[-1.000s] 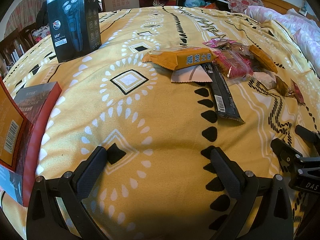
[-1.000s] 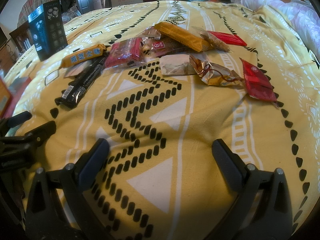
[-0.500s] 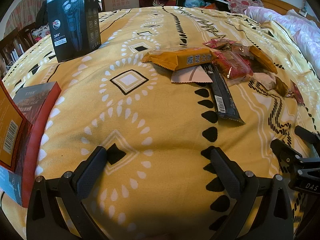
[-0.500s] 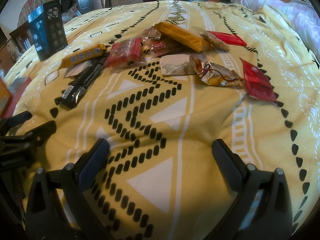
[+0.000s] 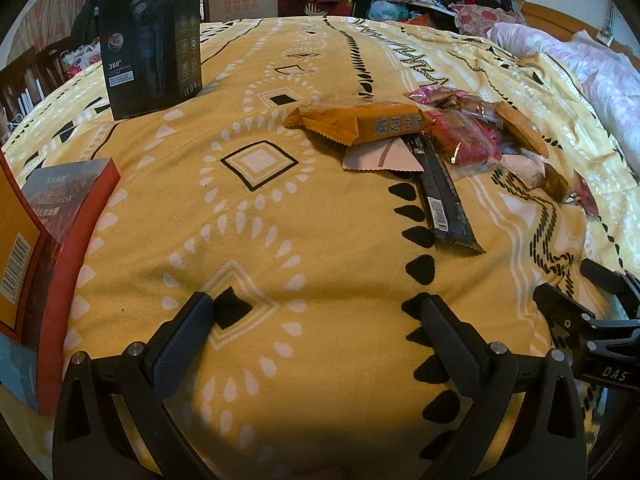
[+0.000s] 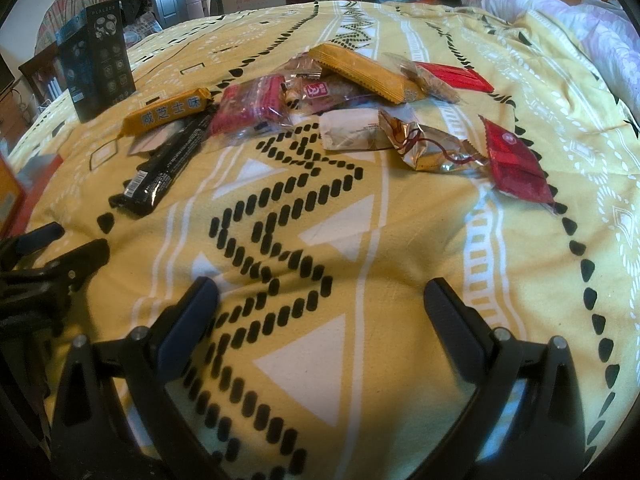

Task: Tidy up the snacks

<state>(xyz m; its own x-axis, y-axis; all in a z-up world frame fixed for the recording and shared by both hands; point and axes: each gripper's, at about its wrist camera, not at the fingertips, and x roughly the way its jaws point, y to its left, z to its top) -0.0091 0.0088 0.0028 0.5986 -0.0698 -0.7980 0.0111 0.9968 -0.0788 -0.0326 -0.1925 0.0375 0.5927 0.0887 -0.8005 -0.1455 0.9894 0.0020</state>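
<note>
Probably light and crinkly, the black bar (image 6: pixel 166 168) near the bedspread's (image 6: pixel 360 240) left edge suited a mid-length pinch; both grippers, left gripper (image 5: pixel 316 320) and right gripper (image 6: pixel 320 304), gaped empty.

Right tongs (image 6: pixel 320 304) spread wide above yellow bedspread (image 6: pixel 400 240); snack packets (image 6: pixel 352 108) heaped beyond; black box (image 6: pixel 98 60) upright far left

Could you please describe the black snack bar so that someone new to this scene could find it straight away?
On the yellow bedspread, find the snack pile. The black bar lies at its left edge, one end tucked under the orange packet. It is the only long, narrow black wrapper, with a white barcode at its near end.
</note>
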